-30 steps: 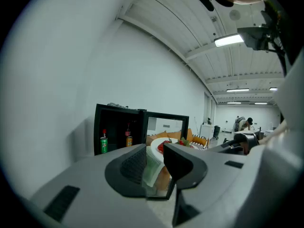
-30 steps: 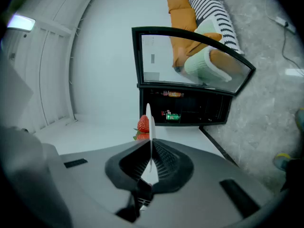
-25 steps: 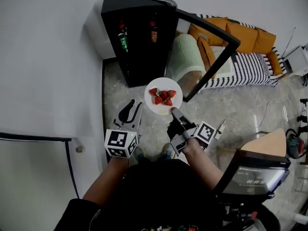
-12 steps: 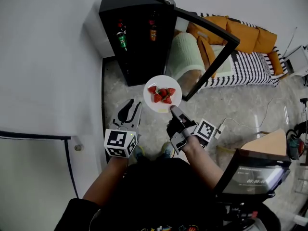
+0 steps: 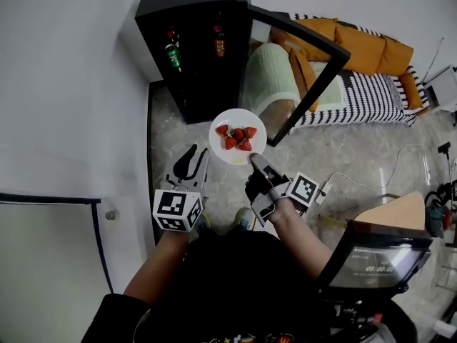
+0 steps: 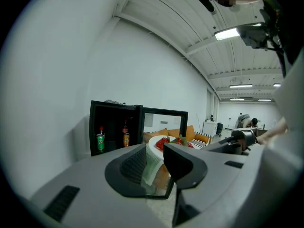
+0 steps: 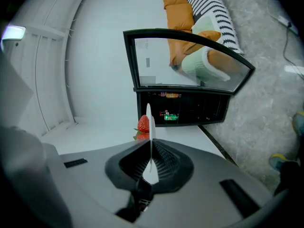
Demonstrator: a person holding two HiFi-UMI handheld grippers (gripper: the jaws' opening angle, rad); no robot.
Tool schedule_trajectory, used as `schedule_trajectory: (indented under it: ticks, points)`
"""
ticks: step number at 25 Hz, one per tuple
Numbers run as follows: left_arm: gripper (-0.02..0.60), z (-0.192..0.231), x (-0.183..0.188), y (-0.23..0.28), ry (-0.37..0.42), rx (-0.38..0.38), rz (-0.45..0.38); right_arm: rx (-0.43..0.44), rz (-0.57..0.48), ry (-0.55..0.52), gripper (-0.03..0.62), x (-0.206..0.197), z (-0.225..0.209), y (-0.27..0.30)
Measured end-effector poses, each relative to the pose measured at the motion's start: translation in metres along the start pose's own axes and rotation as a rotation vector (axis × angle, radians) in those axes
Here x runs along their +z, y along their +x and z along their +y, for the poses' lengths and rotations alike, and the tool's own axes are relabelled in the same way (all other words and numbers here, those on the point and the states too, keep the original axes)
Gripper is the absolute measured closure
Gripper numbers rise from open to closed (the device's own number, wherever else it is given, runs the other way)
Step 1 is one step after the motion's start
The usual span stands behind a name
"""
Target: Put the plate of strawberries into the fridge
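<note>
A white plate (image 5: 238,148) with several strawberries (image 5: 237,137) hangs level above the floor, just in front of the black fridge (image 5: 200,84). My right gripper (image 5: 254,160) is shut on the plate's near rim. In the right gripper view the plate (image 7: 149,127) shows edge-on between the jaws, with a strawberry (image 7: 143,124) to its left. The fridge's glass door (image 5: 300,70) stands swung open to the right. My left gripper (image 5: 193,164) is open and empty, left of the plate and lower. The left gripper view shows the plate (image 6: 153,146) beyond the jaws.
Inside the fridge stand a green can (image 5: 172,54) and a bottle (image 5: 218,45). A sofa (image 5: 357,84) with orange cushions and a pale green cushion (image 5: 271,77) lies behind the door. A monitor (image 5: 371,263) is at lower right, and a cable (image 5: 343,181) runs on the floor.
My right gripper has carried the plate slightly left and closer to the fridge opening. The left gripper has stayed about where it was.
</note>
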State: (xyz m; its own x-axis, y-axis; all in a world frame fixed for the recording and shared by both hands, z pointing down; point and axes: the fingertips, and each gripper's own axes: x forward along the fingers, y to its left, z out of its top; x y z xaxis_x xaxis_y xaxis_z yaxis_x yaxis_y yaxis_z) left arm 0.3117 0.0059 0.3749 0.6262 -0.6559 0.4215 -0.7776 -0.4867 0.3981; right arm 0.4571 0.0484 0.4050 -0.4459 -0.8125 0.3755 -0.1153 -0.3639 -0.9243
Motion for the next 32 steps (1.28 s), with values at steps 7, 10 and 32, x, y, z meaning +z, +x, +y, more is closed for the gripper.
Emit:
schedule_trajectory:
  ticks: [7, 10, 32]
  points:
    - [0.466, 0.001, -0.005, -0.003, -0.009, 0.003, -0.006, -0.006, 0.016, -0.011, 0.579, -0.002, -0.004, 0.001]
    - [0.466, -0.001, -0.009, -0.005, -0.003, 0.016, -0.009, 0.011, 0.029, -0.015, 0.579, -0.001, -0.004, 0.002]
    - [0.467, -0.019, -0.012, -0.001, 0.035, -0.008, -0.018, 0.032, 0.059, -0.028, 0.579, 0.0, -0.005, 0.004]
